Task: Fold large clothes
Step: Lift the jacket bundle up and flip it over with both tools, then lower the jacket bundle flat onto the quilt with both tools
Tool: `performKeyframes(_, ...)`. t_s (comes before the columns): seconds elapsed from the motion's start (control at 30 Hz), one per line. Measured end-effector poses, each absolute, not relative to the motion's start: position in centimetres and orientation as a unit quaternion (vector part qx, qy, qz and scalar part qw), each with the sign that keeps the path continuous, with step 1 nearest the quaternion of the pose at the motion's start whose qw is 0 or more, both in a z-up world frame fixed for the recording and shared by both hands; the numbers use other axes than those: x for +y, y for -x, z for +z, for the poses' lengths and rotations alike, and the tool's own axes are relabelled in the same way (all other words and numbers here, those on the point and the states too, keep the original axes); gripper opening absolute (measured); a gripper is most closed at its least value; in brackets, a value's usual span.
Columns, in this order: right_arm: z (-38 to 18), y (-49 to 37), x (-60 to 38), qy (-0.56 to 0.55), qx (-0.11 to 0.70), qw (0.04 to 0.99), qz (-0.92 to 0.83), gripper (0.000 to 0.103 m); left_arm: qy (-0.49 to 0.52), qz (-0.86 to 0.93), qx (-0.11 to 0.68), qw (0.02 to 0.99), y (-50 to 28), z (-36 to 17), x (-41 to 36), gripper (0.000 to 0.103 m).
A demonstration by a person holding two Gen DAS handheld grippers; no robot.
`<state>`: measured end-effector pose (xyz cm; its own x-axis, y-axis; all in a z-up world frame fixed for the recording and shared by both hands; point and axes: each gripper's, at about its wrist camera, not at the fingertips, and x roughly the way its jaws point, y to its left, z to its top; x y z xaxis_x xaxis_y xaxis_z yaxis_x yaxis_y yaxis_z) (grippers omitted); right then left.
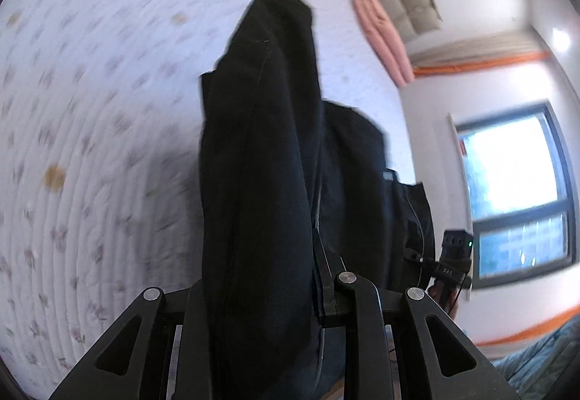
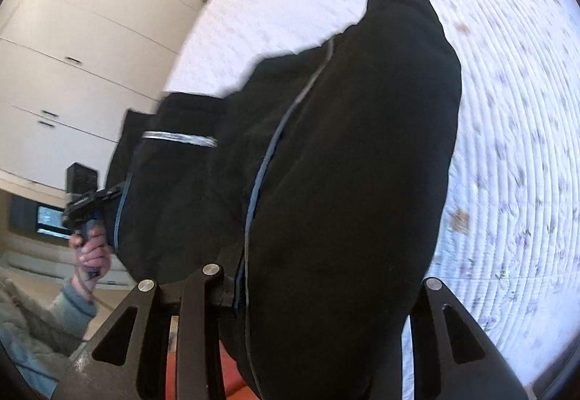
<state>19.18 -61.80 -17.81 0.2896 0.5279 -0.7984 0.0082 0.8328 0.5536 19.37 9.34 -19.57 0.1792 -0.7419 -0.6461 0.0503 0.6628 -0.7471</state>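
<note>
The quilted bed cover (image 1: 90, 146), white with faint floral sprigs and a few brownish spots, fills the background of both of your wrist views, blurred throughout. Above it hangs the black garment (image 1: 261, 164), lifted clear and draped down toward the cover; you cannot tell whether its lower end touches. It looks thick, dark and bunched, with a grey-blue piped seam (image 2: 268, 153) running its length and a silvery reflective strip (image 2: 177, 139) across a panel. How the whole garment is laid out is hidden, since the cloth blocks the centre of each lens and its near part is cut off at the bottom edge.

Beside the cover, on one side, stand pale cupboard doors (image 2: 72, 37); on the other a bright window (image 1: 514, 190), with a pink rolled cloth (image 1: 384, 37) at the cover's far edge.

Your left gripper (image 1: 268, 291) has its jaws closed in on a thick fold of the garment, fingertips buried in fabric. Your right gripper (image 2: 290, 284) likewise grips the bulky cloth, its fingers mostly covered, so how wide they stand is hard to judge. Your left hand (image 2: 92, 255), in a pale blue sleeve, shows small beyond the garment.
</note>
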Motion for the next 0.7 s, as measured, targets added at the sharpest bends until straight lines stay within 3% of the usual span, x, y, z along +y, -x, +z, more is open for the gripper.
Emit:
performKeyframes(0.13,-21.7,-18.6,-64.4,-0.297,0.564,0.755,0.156,0.048,0.38,-0.27,0.566,0.68,-18.7,-24.8,12.6,0.027)
performKeyframes(0.27,-21.6,-18.3,-64.0,-0.293,0.548,0.766,0.163,0.052,0.4,-0.277,0.555,0.674,-18.6,-27.1,13.4,0.037)
performKeyframes(0.5,-21.3,-15.3,-66.4,-0.32,0.53,0.771,0.151,0.062,0.368,-0.277,0.534,0.709,-18.3,-25.9,14.3,0.052)
performKeyframes(0.7,-19.4,-13.5,-67.1,-0.314,0.512,0.795,0.086,0.066,0.337,-0.237,0.493,0.766,-16.4,-22.9,17.1,0.052)
